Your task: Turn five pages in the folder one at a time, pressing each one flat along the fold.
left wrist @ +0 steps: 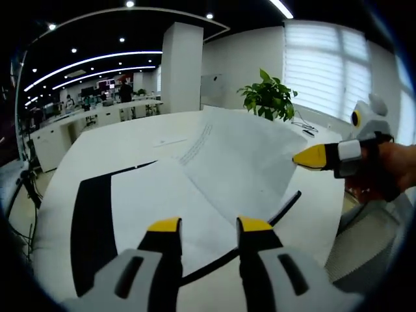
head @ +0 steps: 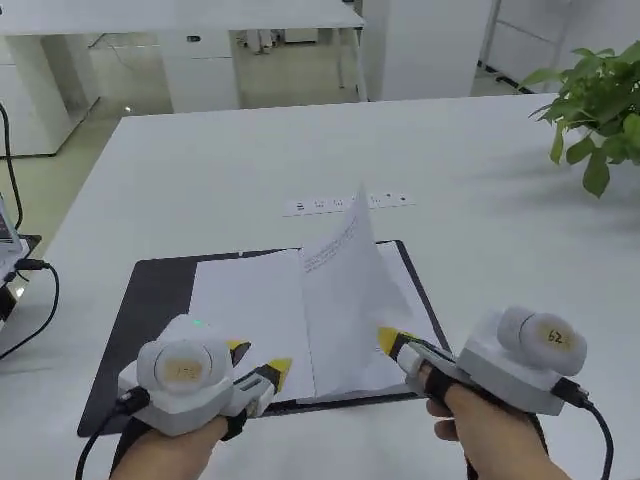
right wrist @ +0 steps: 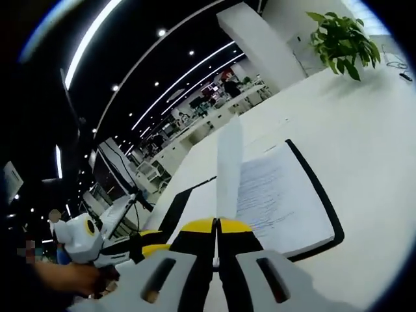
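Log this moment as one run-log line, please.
phase: mid-turn | right gripper: shut on page, held upright near fold | left gripper: open, at near edge of folder | press: not yet done

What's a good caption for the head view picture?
Right gripper pinches a page upright above the open folder; left gripper open nearby.

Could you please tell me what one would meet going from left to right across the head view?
black cable → left gripper → lifted page → right gripper → potted plant
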`<state>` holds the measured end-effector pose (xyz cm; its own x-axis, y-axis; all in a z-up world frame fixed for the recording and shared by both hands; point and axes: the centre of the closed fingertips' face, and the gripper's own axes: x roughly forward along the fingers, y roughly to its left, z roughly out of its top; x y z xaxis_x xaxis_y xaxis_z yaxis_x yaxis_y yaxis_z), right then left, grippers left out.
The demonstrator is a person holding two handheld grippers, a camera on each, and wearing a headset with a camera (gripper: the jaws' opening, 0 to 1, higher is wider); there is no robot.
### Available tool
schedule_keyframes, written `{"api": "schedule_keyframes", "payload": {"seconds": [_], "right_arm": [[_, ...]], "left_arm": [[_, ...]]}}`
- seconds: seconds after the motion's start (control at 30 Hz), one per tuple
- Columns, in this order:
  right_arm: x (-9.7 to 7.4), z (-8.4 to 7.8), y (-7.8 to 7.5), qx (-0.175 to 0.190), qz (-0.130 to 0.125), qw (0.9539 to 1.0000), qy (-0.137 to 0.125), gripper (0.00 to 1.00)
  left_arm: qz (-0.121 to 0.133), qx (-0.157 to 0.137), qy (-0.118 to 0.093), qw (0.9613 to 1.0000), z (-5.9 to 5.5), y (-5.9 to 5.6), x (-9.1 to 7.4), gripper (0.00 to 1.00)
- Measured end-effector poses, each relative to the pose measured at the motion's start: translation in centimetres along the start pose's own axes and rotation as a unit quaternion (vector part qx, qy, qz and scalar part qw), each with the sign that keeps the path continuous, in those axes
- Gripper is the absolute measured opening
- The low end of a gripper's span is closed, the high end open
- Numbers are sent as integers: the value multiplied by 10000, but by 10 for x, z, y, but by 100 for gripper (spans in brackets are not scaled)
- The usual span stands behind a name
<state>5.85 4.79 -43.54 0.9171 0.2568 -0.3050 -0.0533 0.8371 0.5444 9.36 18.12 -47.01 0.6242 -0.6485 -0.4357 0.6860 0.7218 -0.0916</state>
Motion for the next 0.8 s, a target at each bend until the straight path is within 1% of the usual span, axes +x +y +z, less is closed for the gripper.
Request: {"api": "schedule_keyframes", "payload": {"seconds": [0.07,0.13,0.17,0.23,0.3,0.33,0.4,0.5,0.63,0.77,0.8], "right_arm": [[3,0,7,-282,35,9996,43,0],[5,-1,14,-423,63,9991,58,0],[7,-1,17,-610,61,9981,89,0],[11,-3,25,-727,94,9972,122,0],[14,-3,31,-936,124,9954,147,0],[17,-3,37,-1072,158,9939,184,0],[21,-3,42,-1241,170,9919,227,0],[29,-4,54,-1433,235,9889,302,0],[39,-9,65,-1523,288,9872,389,0],[49,-17,79,-1827,385,9810,530,0],[52,-20,84,-1946,421,9783,569,0]], "left_arm": [[61,-70,-40,9999,0,7,-8,31],[128,-102,-51,9999,-2,16,-16,30],[169,-131,-58,9998,-4,21,-20,30],[244,-160,-64,9996,-6,30,-27,30],[314,-241,-101,9992,-7,37,-33,28],[394,-343,-121,9986,-7,43,-36,28],[447,-409,-183,9980,-7,49,-41,28],[521,-473,-236,9972,-4,56,-47,28],[590,-558,-295,9963,-4,65,-53,28],[666,-635,-337,9952,-6,73,-59,28],[694,-676,-342,9947,-7,76,-60,28]]}}
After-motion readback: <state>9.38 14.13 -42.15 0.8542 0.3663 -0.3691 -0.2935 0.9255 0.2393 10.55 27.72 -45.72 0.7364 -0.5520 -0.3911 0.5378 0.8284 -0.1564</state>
